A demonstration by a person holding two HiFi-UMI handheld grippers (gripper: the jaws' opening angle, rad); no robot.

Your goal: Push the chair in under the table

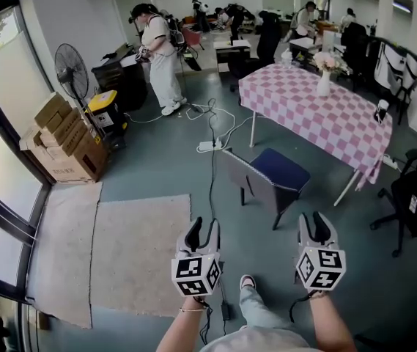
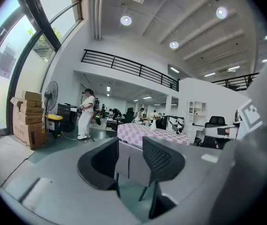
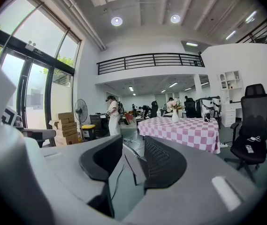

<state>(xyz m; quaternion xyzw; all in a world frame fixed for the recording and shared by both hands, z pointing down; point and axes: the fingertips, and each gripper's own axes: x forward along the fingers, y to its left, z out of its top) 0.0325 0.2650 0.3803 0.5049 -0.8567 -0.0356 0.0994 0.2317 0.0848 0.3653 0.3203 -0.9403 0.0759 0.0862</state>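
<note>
Since the chair (image 1: 267,178) sits mid-frame, out from the table (image 1: 318,112), left gripper (image 1: 203,229) and right gripper (image 1: 316,226) aim at its back. Jaws parted, nothing held.

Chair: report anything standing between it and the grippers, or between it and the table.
Nothing visible does. Only bare floor separates the left gripper and right gripper from the chair; a floor cable runs beside it. No object lies between chair and table.

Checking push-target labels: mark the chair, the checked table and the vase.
chair (image 1: 280,169), head view, on the blue seat.
checked table (image 1: 303,107), head view, bare cloth near its middle.
vase (image 1: 324,86), head view, on its white body.
</note>
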